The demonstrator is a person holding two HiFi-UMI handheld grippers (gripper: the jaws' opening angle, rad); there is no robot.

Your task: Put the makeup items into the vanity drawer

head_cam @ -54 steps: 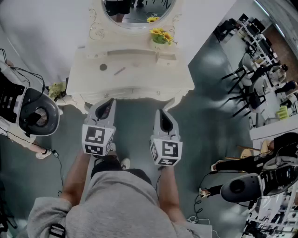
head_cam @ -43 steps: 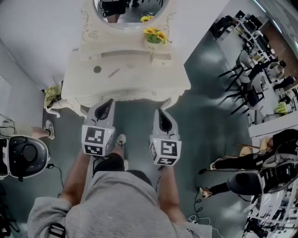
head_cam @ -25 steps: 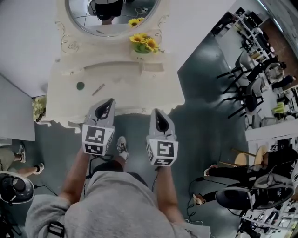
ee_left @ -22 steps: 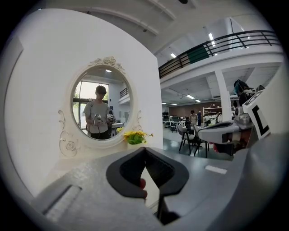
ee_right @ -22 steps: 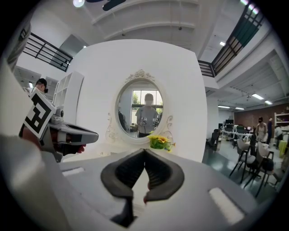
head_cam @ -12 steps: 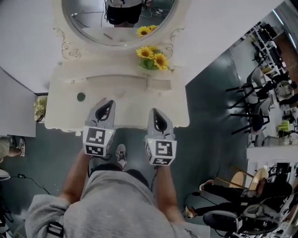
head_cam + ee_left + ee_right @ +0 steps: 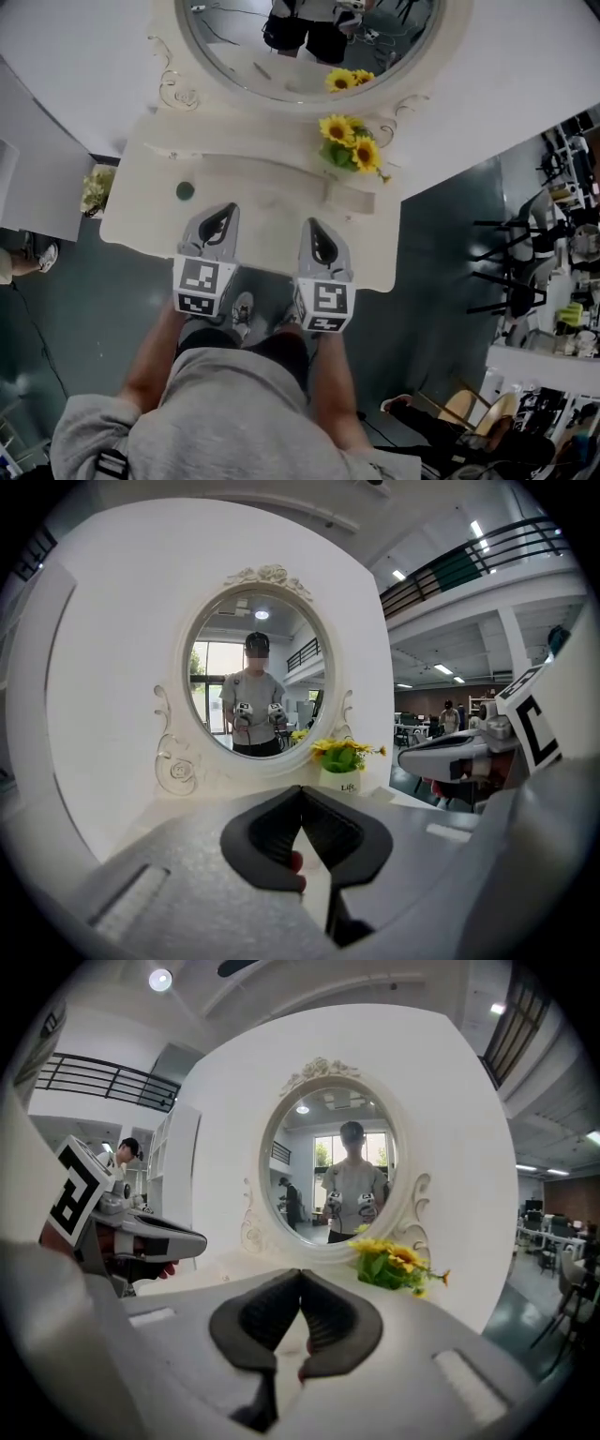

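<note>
Nearest, a person in a grey top holds the left tool [image 7: 228, 210] and right tool [image 7: 313, 227] over the front edge of the white vanity desk [image 7: 272, 202]. Both have their jaws pressed together and empty. This looks like the approach. Next the drawer needs opening, though no view shows it. Only the head view shows a small round dark makeup item [image 7: 185, 190] on the desk, left of the left tool. Farther back, the gripper views show the sunflowers [image 7: 394, 1262] and oval mirror [image 7: 333, 1180] upright.

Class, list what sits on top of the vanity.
A small dark round item and a pot of sunflowers sit on the vanity. The left gripper and right gripper hide its front part.
</note>
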